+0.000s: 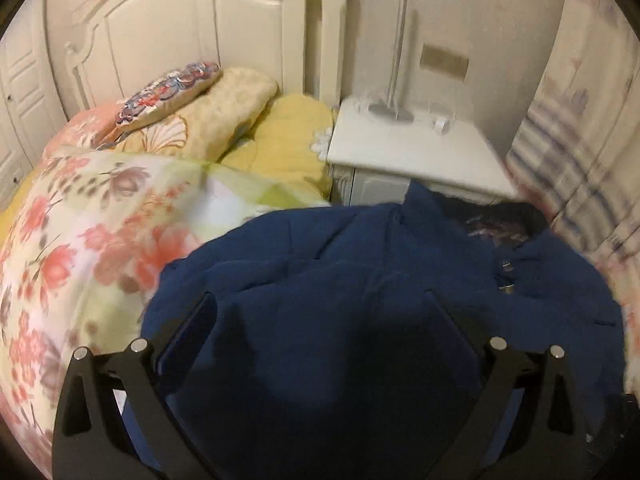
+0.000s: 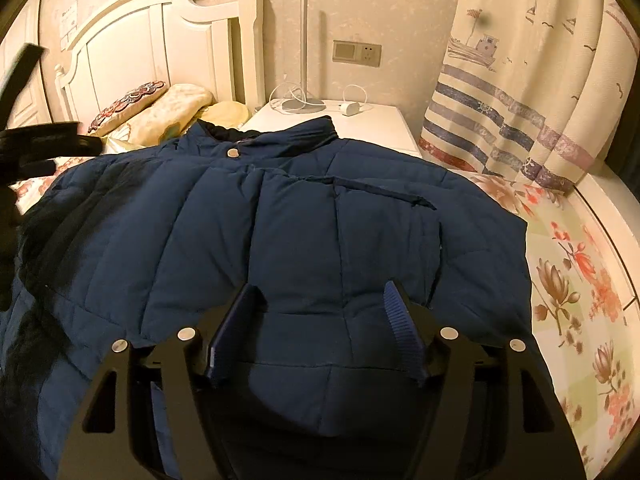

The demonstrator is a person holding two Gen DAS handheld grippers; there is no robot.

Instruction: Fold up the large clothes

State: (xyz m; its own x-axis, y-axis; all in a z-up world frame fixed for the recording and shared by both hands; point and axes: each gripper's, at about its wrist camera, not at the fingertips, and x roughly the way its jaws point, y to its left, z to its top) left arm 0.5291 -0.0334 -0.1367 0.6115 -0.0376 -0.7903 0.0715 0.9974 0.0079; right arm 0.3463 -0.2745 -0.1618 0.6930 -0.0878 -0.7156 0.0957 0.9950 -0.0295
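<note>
A large navy padded jacket (image 2: 312,216) lies on the floral bedspread, collar toward the nightstand, one snap button showing at the neck. It also fills the lower part of the left wrist view (image 1: 360,288), blurred. My right gripper (image 2: 320,304) is open just above the jacket's lower body, blue-padded fingers (image 2: 400,320) spread apart, holding nothing. My left gripper (image 1: 320,312) is open over the jacket's left part, fingers wide apart. The left gripper also shows as a dark blurred shape at the left edge of the right wrist view (image 2: 36,140).
Floral bedspread (image 2: 576,312) extends right and left (image 1: 72,256) of the jacket. Pillows (image 1: 200,116) and a white headboard (image 1: 168,28) lie at the far end. A white nightstand (image 2: 360,120) with a lamp base and cable stands behind the collar. A striped curtain (image 2: 520,92) hangs at right.
</note>
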